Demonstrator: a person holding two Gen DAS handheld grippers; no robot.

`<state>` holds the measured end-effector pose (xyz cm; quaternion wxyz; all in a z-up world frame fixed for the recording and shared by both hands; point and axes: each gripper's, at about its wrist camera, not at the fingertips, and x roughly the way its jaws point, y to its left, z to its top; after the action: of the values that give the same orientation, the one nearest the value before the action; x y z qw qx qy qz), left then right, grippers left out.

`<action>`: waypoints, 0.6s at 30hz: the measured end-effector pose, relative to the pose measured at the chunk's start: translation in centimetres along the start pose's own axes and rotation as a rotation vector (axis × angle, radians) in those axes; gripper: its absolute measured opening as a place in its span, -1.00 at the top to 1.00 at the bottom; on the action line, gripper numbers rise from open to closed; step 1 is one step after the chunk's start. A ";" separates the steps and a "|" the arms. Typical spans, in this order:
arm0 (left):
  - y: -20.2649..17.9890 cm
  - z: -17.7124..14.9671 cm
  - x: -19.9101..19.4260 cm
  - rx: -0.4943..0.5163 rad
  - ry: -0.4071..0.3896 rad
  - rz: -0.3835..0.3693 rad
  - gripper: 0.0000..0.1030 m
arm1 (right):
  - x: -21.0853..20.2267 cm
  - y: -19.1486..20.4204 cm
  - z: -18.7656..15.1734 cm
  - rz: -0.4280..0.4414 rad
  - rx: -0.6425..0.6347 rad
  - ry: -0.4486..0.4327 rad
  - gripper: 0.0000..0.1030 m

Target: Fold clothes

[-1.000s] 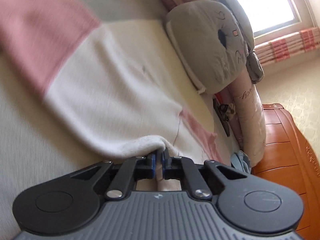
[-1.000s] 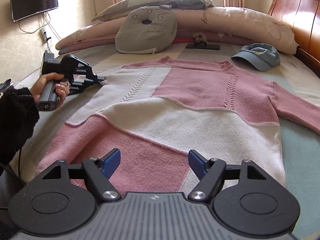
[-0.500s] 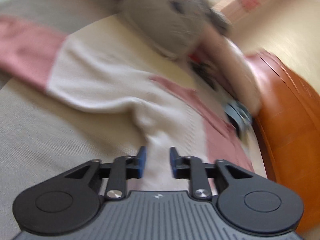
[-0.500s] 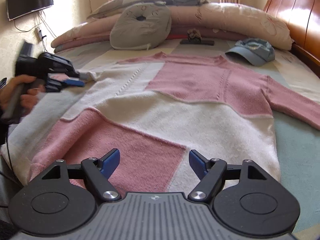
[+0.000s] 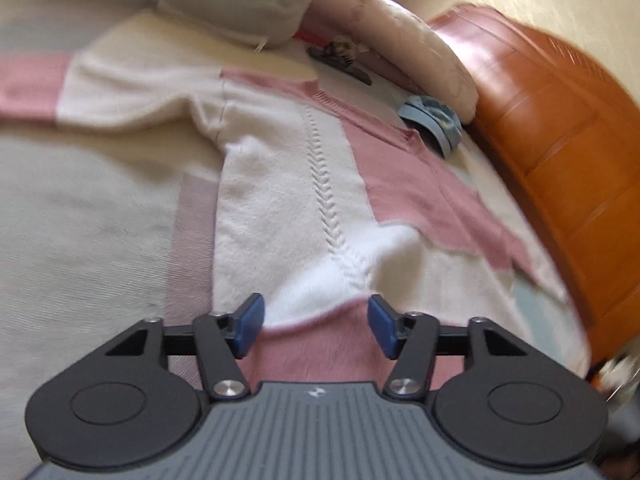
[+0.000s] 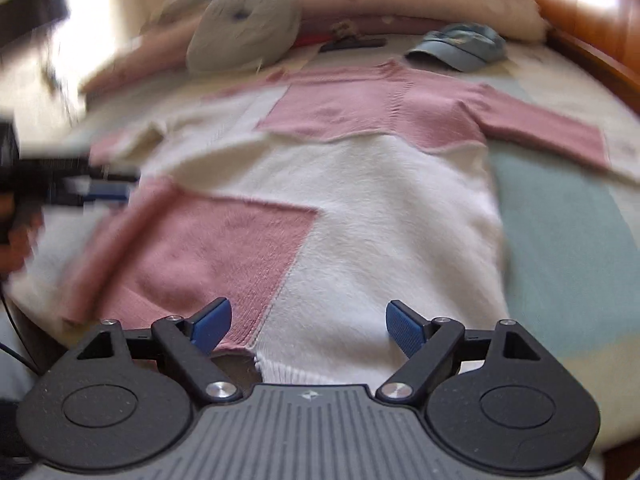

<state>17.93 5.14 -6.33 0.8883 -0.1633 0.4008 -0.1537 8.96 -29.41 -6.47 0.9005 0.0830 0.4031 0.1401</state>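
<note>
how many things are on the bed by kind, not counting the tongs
sweater: 1
cap: 1
round grey cushion: 1
long pink pillow: 1
dark flat item near the pillows, too blurred to identify: 1
total: 5

- My left gripper [image 5: 316,327] has a ribbed grey body, black linkage arms with silver screws, and blue ribbed pads [image 5: 249,326].
- My right gripper [image 6: 308,326] looks identical, with a small logo on the grey housing.
- Blurred skin of my hand [image 6: 14,232] shows at the frame edge.
</note>
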 end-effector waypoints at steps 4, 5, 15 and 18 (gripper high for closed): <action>-2.7 -1.8 -2.4 0.128 -0.043 0.008 -0.48 | -2.6 -4.5 -0.6 0.037 0.222 -0.065 -0.73; -3.4 -2.2 -2.7 0.153 -0.050 0.009 -0.48 | -3.1 -5.6 -0.7 0.041 0.274 -0.077 -0.74; -9.0 -4.7 -3.3 0.349 -0.042 -0.004 -0.58 | -2.5 -10.3 -2.0 0.164 0.495 -0.047 -0.93; -9.3 -4.8 -3.4 0.345 -0.047 -0.013 -0.58 | -1.9 -11.4 -2.6 0.272 0.578 -0.010 -1.00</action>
<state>10.81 -2.64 -3.17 0.9112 -0.0146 0.3466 -0.2222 7.92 -40.71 -9.77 0.8145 0.3894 0.4072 0.1384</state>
